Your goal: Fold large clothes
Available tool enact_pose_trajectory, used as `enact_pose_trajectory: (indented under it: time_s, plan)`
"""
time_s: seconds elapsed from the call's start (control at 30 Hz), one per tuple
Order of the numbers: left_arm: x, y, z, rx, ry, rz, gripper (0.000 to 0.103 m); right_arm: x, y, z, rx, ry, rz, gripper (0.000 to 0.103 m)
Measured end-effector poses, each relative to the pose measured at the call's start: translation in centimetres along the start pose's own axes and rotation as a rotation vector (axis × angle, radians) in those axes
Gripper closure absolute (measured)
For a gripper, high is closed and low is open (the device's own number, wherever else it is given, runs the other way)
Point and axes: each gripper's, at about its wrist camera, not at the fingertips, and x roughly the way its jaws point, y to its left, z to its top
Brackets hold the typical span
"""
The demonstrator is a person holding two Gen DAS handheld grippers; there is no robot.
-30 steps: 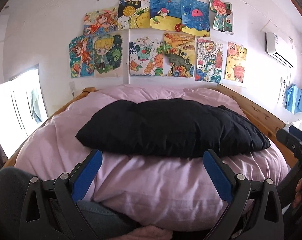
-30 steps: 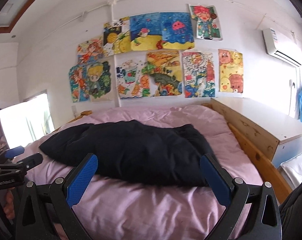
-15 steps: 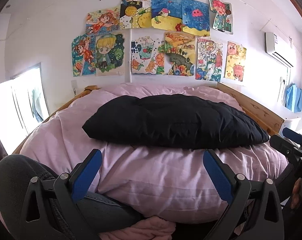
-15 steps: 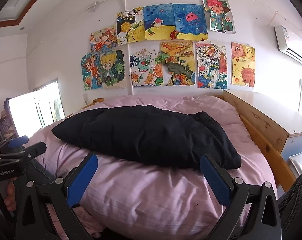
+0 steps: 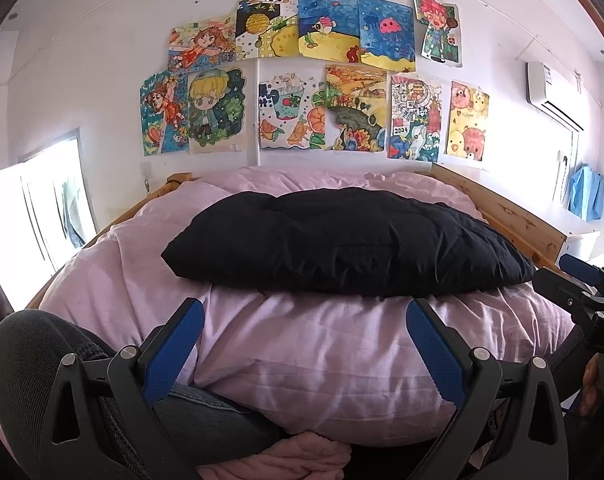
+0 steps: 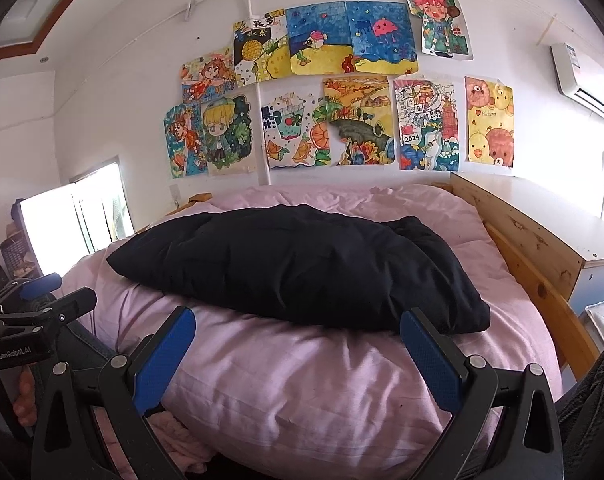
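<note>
A black padded garment (image 5: 341, 244) lies folded in a thick bundle on the pink bed cover (image 5: 313, 344); it also shows in the right wrist view (image 6: 302, 272). My left gripper (image 5: 303, 324) is open and empty, held short of the bed's near edge, below the garment. My right gripper (image 6: 298, 332) is open and empty, also in front of the near edge. Each gripper shows at the side of the other's view: the right one (image 5: 581, 292), the left one (image 6: 34, 300).
The bed has a wooden frame (image 6: 541, 280) on the right, beside a wooden cabinet (image 6: 561, 236). Children's drawings (image 5: 313, 76) cover the far wall. A bright window (image 5: 34, 216) is at the left. The person's jeans-clad knee (image 5: 42, 368) and a pink cloth (image 5: 286, 456) are below.
Both grippers have drawn back and lowered from the bed, so the garment and wall appear higher and farther. Both stay open. The garment has not moved.
</note>
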Motion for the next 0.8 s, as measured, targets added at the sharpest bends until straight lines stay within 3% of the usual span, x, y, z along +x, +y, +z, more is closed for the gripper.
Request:
enact_pose_trajectory:
  time_s: [0.8]
  plan:
    - [0.02, 0.13, 0.01, 0.005, -0.002, -0.003, 0.004, 0.24, 0.32, -0.29, 0.008, 0.009, -0.001, 0.000]
